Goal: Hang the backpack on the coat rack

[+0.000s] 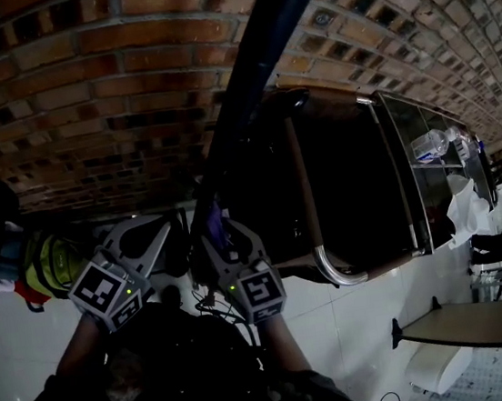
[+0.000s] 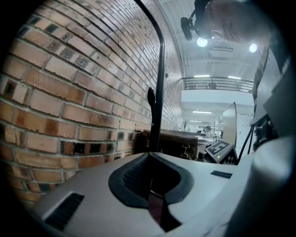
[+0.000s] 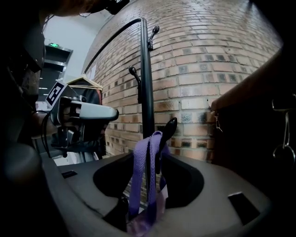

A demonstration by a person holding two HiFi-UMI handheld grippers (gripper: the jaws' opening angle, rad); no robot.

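The black coat rack pole (image 1: 245,86) stands against the brick wall. In the right gripper view a purple backpack strap (image 3: 138,171) loops over a lower black hook (image 3: 169,127) on the pole (image 3: 147,83). My right gripper (image 3: 150,159) is open, with the strap hanging loose between its jaws. In the head view the right gripper (image 1: 222,235) sits at the pole's foot with the strap (image 1: 213,223). My left gripper (image 1: 146,236) is beside it to the left and faces the pole (image 2: 159,92). A dark strip lies low between the left jaws; grip unclear. The backpack's body is hidden.
A brick wall (image 1: 82,98) fills the back. A dark cabinet with a chrome tube frame (image 1: 334,271) stands close on the right, with a shelf of bottles (image 1: 432,144) beyond it. A white table (image 1: 487,320) is at lower right. Yellow gear (image 1: 53,262) lies at left.
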